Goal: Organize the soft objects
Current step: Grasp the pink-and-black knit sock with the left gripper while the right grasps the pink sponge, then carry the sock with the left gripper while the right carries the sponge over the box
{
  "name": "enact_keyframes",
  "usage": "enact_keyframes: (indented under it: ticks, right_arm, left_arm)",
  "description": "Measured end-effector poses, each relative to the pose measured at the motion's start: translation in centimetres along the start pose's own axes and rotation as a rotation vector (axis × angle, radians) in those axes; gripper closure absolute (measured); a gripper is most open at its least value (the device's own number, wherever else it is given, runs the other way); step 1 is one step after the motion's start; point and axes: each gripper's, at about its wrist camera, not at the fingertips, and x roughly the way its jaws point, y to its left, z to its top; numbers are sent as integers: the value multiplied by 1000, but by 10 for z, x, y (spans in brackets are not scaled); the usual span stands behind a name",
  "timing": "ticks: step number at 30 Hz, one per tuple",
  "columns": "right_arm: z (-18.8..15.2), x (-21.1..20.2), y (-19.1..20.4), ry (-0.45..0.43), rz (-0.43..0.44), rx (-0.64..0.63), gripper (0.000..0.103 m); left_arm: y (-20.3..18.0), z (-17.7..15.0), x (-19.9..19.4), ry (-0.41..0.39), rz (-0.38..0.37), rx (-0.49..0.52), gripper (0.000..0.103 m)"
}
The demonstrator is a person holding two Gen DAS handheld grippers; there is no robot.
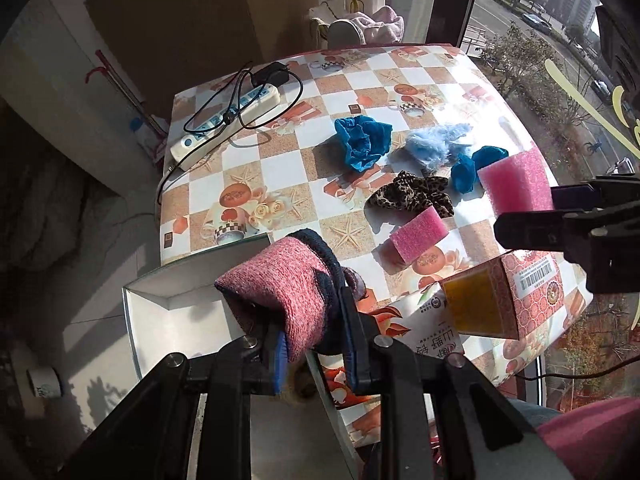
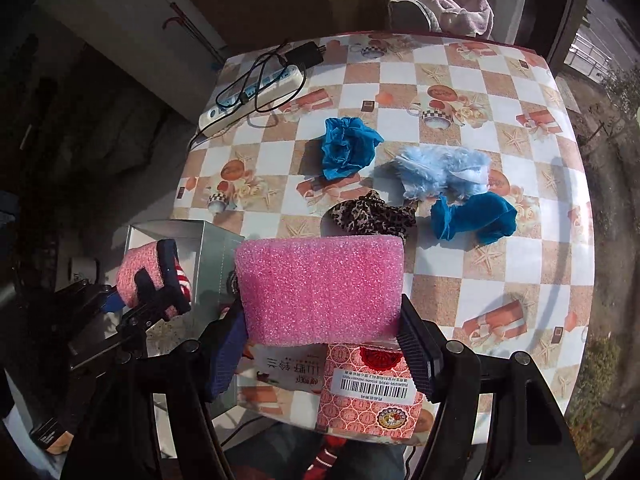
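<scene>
The worktop (image 2: 500,80), under a checked cloth, lies ahead of and below both hand-held grippers. The loose soft things sit spread out on it, well apart, so each can be taken singly.

Just under the left hand-held gripper (image 1: 316,344) stands an open white box (image 1: 168,320) at the worktop's near edge. It looks like the bin for the soft things, which would explain why that gripper hangs over it. Beside it, just under the right hand-held gripper (image 2: 320,340), is a printed carton (image 2: 372,392) with a barcode.

The big foam (image 2: 320,288), a pink block, is clamped across its width by the right gripper, whose jaws stand fairly wide because the block is broad and need only a light squeeze. It is carried clear of the worktop, above the carton.

The sock (image 1: 280,292), pink knit with a dark cuff, is pinched by the left gripper, whose jaws are drawn as close as they go, since the fabric crushes thin. It hangs over the box's edge, likely about to be dropped in.

Beyond the grippers, untouched, lie a blue wad (image 2: 348,146), a pale fluffy piece (image 2: 444,172), a second blue cloth (image 2: 476,216), a leopard scrunchie (image 2: 372,212) and a small foam (image 1: 418,238).

At the far left edge a power strip (image 2: 252,96) is kept out of the way.
</scene>
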Motion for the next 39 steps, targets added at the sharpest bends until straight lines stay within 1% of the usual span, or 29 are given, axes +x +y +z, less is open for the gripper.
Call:
enact_keyframes:
  ticks: [4, 7, 12, 20, 29, 39]
  right_arm:
    - [-11, 16, 34, 59, 13, -62, 32]
    - [-17, 22, 57, 86, 1, -123, 32]
    - [-21, 29, 87, 110, -14, -208, 32]
    - [-26, 39, 130, 145, -28, -331, 32]
    - [-29, 50, 161, 173, -36, -419, 32]
    - [-33, 57, 177, 192, -32, -463, 32]
  left_arm:
    - [22, -19, 0, 15, 11, -55, 79]
    - [36, -37, -1, 18, 28, -92, 79]
    - [54, -60, 0, 32, 34, -160, 79]
    - [75, -86, -4, 28, 35, -250, 79]
    - [97, -106, -3, 40, 48, -336, 79]
    - [105, -121, -3, 49, 58, -367, 79]
